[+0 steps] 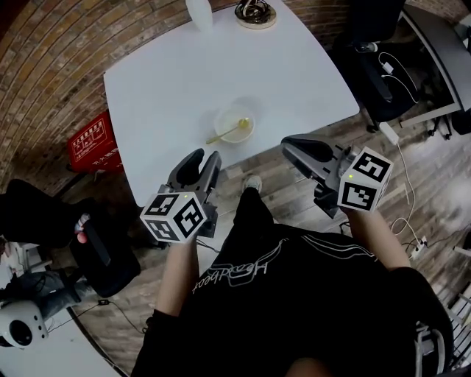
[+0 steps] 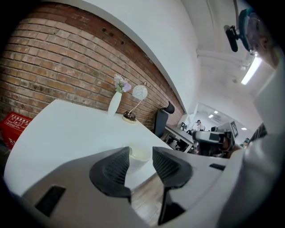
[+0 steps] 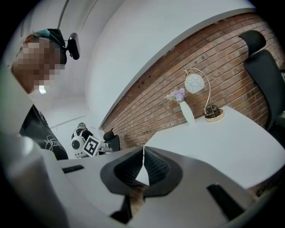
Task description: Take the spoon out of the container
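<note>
Head view: white table (image 1: pixel 169 81), top edge of frame cuts off a white vase (image 1: pixel 199 13) and a lamp base (image 1: pixel 255 13). Pale, see-through container (image 1: pixel 224 118) sits near the table's front edge. Gold spoon (image 1: pixel 229 132) lies in it, bowl end inside, handle out over the rim toward the left gripper (image 1: pixel 207 156). Both grippers are off the table's near edge, apart from the container. Red crate (image 1: pixel 92 141) on the floor beside the table carries white print, too small to read. Script lettering on the person's black shirt (image 1: pixel 243 272) is upside down and creased; no sure reading.

Left gripper view: jaws stand wide apart, nothing gripped. The container shows in the gap, farther off on the table, part hidden by the left jaw. Spoon cannot be made out here. The crate is cut by the frame edge, its print illegible.

Right gripper view: right gripper (image 3: pixel 143 153) has its jaws pressed together at the tips, nothing between them. The pads hide the table's near edge; container and spoon are not seen. Vase with pale flowers and a globe lamp (image 3: pixel 196 83) stand by the brick wall (image 3: pixel 187 53).
</note>
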Motion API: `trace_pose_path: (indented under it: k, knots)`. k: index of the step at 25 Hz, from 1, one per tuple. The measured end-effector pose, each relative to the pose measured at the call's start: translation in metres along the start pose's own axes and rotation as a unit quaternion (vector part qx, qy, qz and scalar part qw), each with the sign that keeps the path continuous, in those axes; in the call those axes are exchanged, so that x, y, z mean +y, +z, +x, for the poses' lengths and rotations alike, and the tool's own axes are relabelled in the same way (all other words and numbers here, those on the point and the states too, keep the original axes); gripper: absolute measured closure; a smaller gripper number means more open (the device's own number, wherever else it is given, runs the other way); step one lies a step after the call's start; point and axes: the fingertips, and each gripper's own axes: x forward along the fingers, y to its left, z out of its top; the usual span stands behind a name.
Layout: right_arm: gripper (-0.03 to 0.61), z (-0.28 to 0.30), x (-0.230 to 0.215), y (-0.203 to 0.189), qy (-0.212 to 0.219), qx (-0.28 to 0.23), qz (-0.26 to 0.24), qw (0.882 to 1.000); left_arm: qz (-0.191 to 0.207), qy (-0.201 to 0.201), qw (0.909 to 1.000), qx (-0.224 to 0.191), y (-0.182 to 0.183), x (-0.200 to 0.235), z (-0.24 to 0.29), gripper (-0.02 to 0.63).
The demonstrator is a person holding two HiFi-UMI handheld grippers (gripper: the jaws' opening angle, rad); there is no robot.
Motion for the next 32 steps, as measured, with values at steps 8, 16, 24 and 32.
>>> trace_pose_path:
  k: [8, 16, 24, 32]
  knots:
    - [0.580, 0.015, -0.026, -0.010, -0.007, 0.011, 0.024, 1.000, -0.003, 0.016, 0.9997, 0.018, -0.009, 0.023, 0.034, 0.472]
    - [0.580, 0.023, -0.037, -0.024, -0.005, 0.022, 0.037, 0.999, -0.020, 0.026, 0.9994, 0.009, -0.013, 0.032, 0.049, 0.498]
    - [0.580, 0.021, -0.036, -0.030, -0.001, 0.027, 0.042, 0.999, -0.041, 0.032, 0.9987, -0.002, -0.012, 0.031, 0.049, 0.569]
    - [0.580, 0.019, -0.039, -0.034, -0.003, 0.024, 0.048, 0.999, -0.052, 0.040, 0.9978, -0.003, -0.011, 0.033, 0.049, 0.593]
